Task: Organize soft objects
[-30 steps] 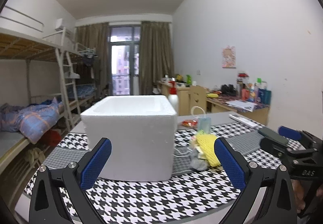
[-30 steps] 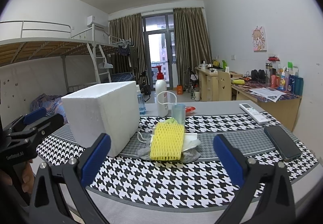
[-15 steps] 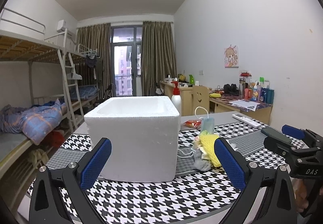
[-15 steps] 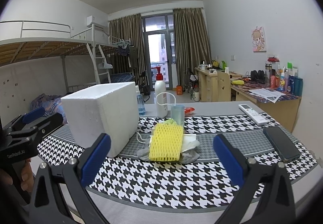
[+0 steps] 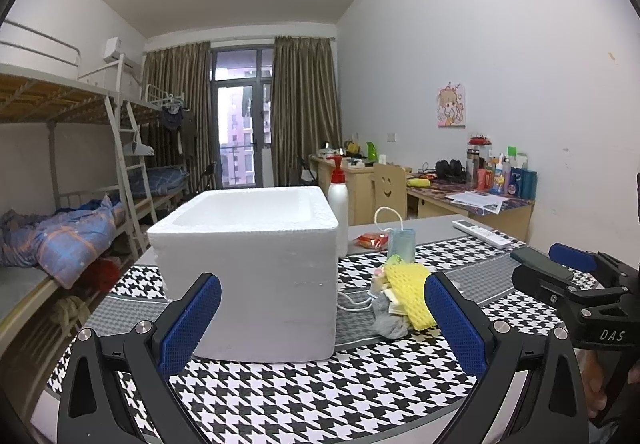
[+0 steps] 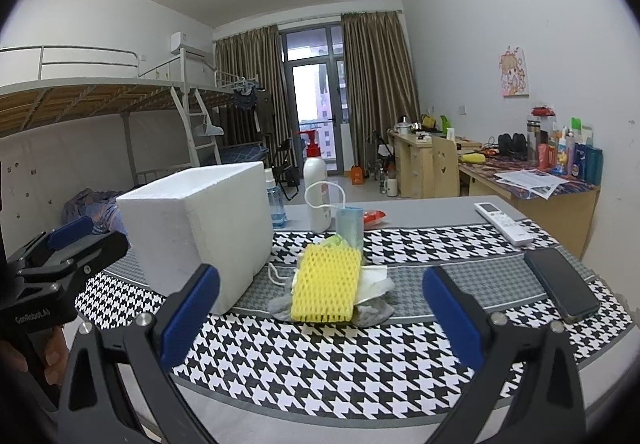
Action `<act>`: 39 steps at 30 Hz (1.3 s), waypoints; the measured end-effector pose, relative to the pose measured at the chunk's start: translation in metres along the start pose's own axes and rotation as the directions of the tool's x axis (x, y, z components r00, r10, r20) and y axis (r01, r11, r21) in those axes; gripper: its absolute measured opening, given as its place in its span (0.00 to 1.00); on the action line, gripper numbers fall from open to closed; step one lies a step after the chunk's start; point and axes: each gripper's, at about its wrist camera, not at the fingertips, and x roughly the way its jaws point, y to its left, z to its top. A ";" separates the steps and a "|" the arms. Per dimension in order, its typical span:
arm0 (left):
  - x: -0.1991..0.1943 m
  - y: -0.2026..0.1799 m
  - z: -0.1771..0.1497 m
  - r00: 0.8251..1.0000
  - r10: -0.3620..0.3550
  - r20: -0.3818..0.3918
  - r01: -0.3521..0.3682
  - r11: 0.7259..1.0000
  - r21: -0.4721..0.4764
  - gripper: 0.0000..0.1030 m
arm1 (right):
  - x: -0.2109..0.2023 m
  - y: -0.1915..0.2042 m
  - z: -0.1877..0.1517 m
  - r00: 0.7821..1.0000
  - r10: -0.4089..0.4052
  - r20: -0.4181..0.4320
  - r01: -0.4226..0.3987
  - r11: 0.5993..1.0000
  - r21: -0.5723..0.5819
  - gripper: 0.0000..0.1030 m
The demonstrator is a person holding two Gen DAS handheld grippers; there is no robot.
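A white foam box [image 5: 256, 268] stands open-topped on the houndstooth table; it also shows in the right wrist view [image 6: 200, 228]. Right of it lies a pile of soft things: a yellow foam net [image 6: 326, 290] on top of a grey cloth [image 6: 376, 314], white cloths and a white cord [image 6: 276, 276]. The pile shows in the left wrist view too, with the yellow net [image 5: 410, 294] uppermost. My left gripper [image 5: 320, 318] is open and empty, in front of the box. My right gripper [image 6: 320, 310] is open and empty, in front of the pile.
A black phone [image 6: 562, 286] and a white remote [image 6: 504, 222] lie at the table's right. A red-pump bottle [image 6: 316, 191], a small blue bottle [image 6: 276, 203], a blue pouch [image 6: 350, 230] and a red packet [image 6: 374, 215] stand behind the pile.
The left wrist view has shifted slightly, so the box and pile sit a little further right and lower. The right gripper has barely moved. Both stay open.
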 end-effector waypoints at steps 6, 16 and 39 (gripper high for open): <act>0.006 -0.005 0.003 1.000 -0.014 -0.005 0.014 1.000 -0.003 0.99 | 0.001 -0.001 0.004 1.000 -0.010 0.006 0.010 1.000 -0.022 0.99; 0.022 -0.020 0.008 0.998 -0.056 -0.026 0.056 0.998 0.006 0.99 | 0.012 -0.018 0.010 0.999 -0.033 -0.014 0.033 0.999 -0.009 0.99; 0.061 -0.058 0.007 0.985 -0.120 -0.126 0.124 0.992 0.022 0.99 | 0.039 -0.059 0.011 0.994 -0.075 -0.083 0.075 0.997 0.000 0.99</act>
